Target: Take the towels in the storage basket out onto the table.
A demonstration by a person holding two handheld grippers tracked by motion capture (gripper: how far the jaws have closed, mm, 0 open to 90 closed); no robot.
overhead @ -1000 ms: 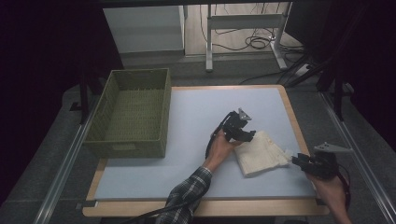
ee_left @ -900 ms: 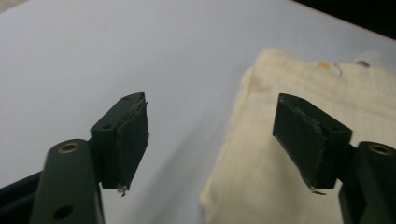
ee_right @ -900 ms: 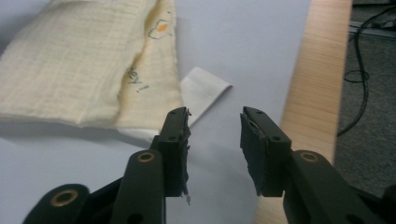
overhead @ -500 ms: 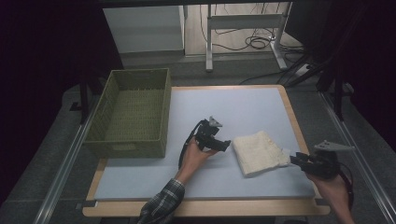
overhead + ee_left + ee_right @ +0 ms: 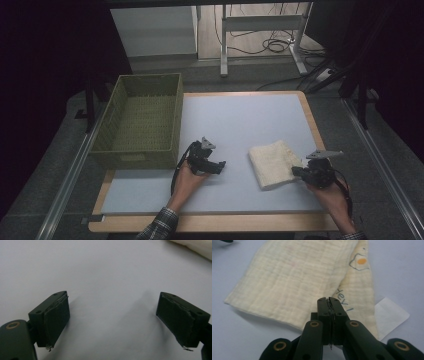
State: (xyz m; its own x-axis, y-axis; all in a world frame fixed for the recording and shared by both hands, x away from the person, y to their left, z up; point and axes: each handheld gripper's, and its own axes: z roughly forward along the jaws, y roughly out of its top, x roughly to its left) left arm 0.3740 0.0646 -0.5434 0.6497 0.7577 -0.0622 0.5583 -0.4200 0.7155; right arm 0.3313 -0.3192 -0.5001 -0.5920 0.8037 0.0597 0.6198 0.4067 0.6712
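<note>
A folded cream cloth [image 5: 272, 161] printed with a fried egg lies on the light blue mat [image 5: 240, 117], right of centre. My right gripper [image 5: 296, 173] is at its right edge. In the right gripper view the cloth [image 5: 294, 277] lies flat under that gripper [image 5: 328, 300], whose jaws have just been closing and now meet over the near edge. I see no cloth lifted between them. My left gripper [image 5: 220, 166] rests low over bare mat left of the cloth. Its jaws [image 5: 112, 320] have just been opening and stand wide with nothing between them; a cloth corner [image 5: 195, 247] shows far off.
A green woven basket [image 5: 142, 151] stands at the mat's left side, close to my left hand. A white label [image 5: 390, 312] sticks out from under the cloth's near corner. The wooden table edge [image 5: 215, 222] runs along the front; metal rails flank the table.
My left gripper has drawn left, away from the cloth, and sunk toward the mat with its jaws wider. My right gripper has slid in to the cloth's right edge.
</note>
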